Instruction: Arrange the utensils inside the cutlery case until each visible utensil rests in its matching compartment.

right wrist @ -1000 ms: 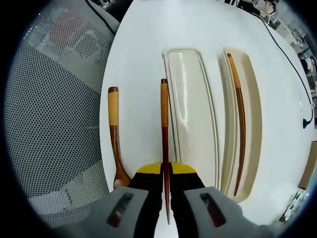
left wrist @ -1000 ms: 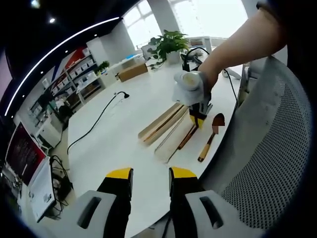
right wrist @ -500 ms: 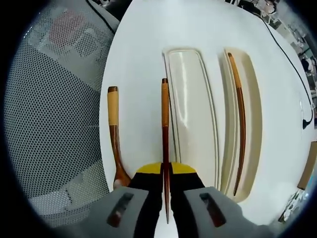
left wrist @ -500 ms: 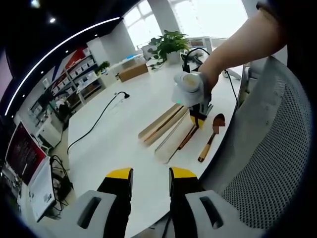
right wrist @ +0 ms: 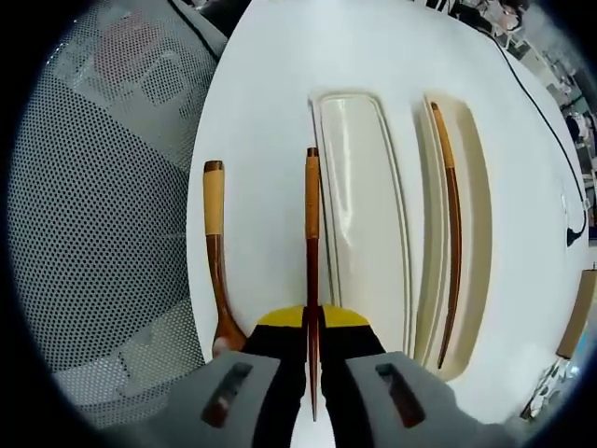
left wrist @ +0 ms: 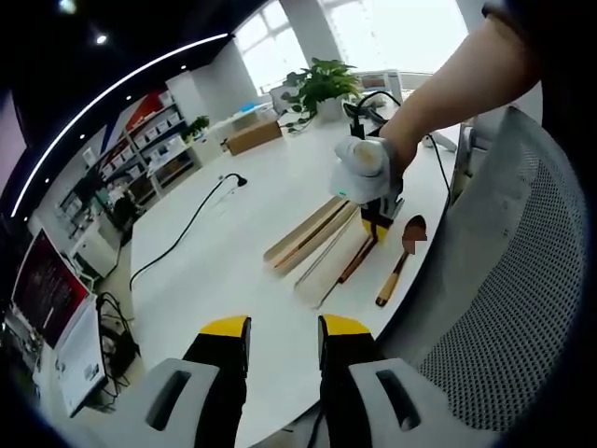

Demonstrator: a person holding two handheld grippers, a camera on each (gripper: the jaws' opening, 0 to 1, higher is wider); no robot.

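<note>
Presently right gripper (right wrist: 312, 322) clamped on dark wooden chopstick (right wrist: 312, 233); shift sideways, level, over empty cream case compartment (right wrist: 359, 205); left gripper (left wrist: 284, 327) parted, empty.

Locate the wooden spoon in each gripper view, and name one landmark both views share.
Left gripper view: the wooden spoon lies right of centre on the white table, beside the right gripper.
Right gripper view: the spoon lies left of centre.
Shared landmark: the cream cutlery case.
</note>
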